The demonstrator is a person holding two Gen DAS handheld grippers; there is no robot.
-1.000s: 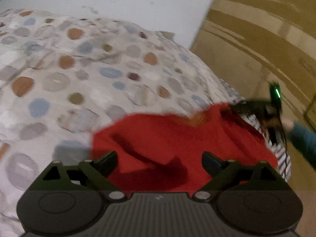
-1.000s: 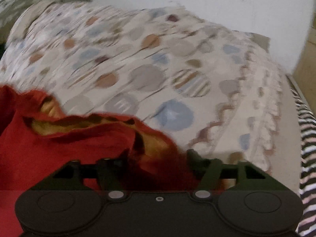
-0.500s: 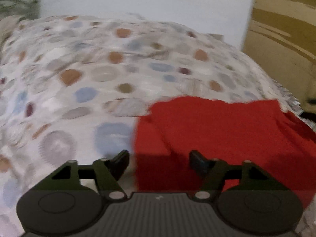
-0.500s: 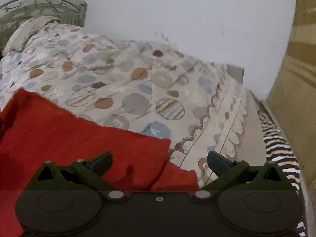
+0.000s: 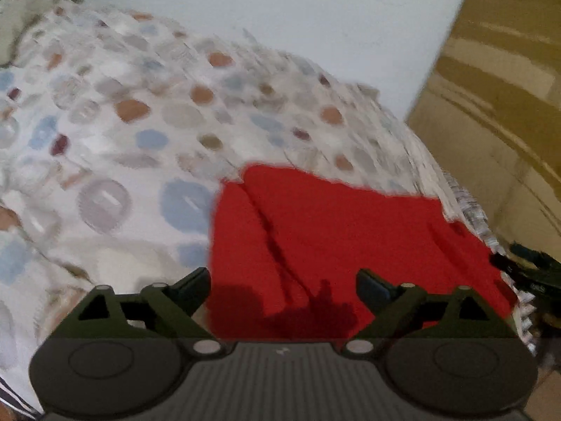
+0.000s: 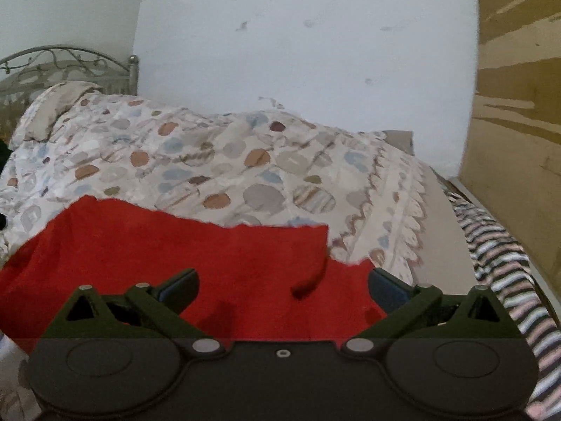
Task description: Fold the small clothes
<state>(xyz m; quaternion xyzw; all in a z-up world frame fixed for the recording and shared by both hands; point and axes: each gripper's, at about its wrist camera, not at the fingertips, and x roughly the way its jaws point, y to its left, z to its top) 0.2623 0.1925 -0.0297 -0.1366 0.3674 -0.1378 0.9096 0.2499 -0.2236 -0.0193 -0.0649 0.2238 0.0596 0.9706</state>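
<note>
A red garment [image 5: 333, 238] lies folded flat on the spotted bedspread [image 5: 122, 147]; it also shows in the right wrist view [image 6: 182, 245], with one corner lapped over near the right side. My left gripper [image 5: 282, 284] is open and empty, held just above the garment's near left edge. My right gripper [image 6: 282, 282] is open and empty above the garment's near right part. The right gripper's tip [image 5: 526, 270] shows at the right edge of the left wrist view.
The bedspread [image 6: 245, 161] has a scalloped edge on the right, over a striped sheet [image 6: 501, 256]. A metal headboard [image 6: 66, 66] and pillow [image 6: 56, 105] are at the far left. A white wall [image 6: 298, 52] is behind; a wooden panel [image 6: 519, 105] stands right.
The right gripper let go of the red garment and opened. Both grippers pulled back and rose. The garment now lies flat instead of bunched.
</note>
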